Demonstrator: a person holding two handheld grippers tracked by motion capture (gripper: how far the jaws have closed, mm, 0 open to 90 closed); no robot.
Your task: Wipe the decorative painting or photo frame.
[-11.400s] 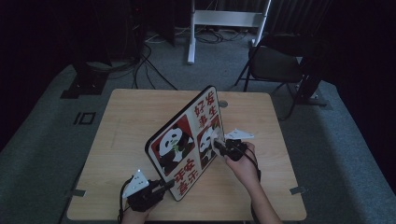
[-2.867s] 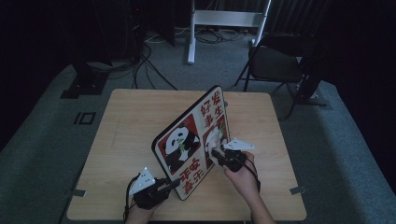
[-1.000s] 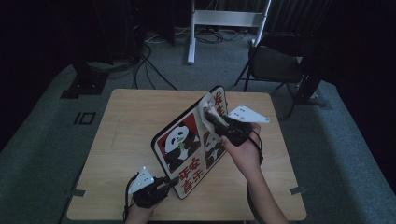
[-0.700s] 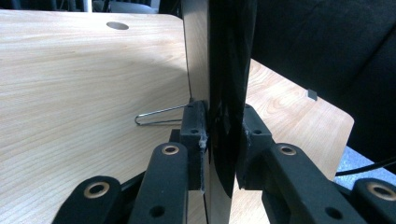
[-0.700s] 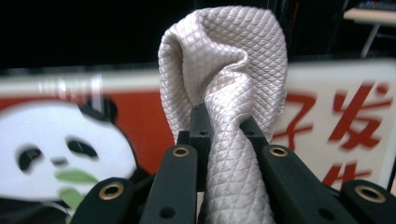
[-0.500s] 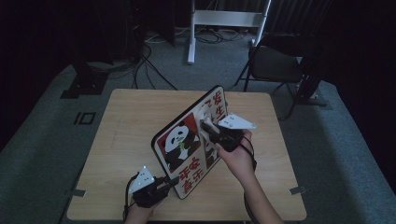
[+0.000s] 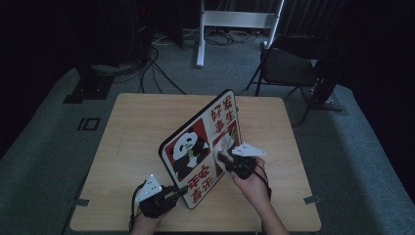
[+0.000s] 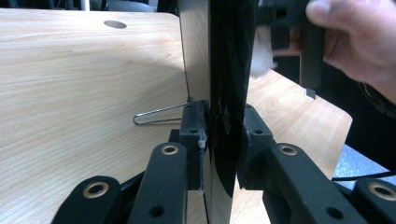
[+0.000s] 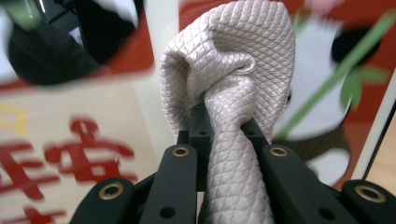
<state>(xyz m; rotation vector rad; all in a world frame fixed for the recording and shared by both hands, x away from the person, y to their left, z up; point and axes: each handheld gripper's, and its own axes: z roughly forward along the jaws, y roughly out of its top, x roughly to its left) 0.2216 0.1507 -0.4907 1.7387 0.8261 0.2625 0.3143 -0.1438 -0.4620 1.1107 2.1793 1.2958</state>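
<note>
Panda board held on edge on the table while a cloth is pressed to its printed face.

The panda board [image 7: 203, 147] stands tilted on its lower edge near the middle of the wooden table [image 7: 137, 127], its red-and-cream face with pandas and red characters turned toward the person's right. The left gripper [image 7: 182, 191] pinches the board's near lower corner, one jaw on each side of the thin panel, as the left gripper view shows edge-on [image 8: 219, 135]; a thin wire stand [image 8: 156, 115] juts from the board's back just above the tabletop. The right gripper [image 7: 222, 157] has its jaws pressed together on a bunched cream quilted cloth [image 9: 233, 84], which sits against the board's face beside a panda picture. A dark chair [image 7: 286, 68] stands beyond the table's far edge.
</note>
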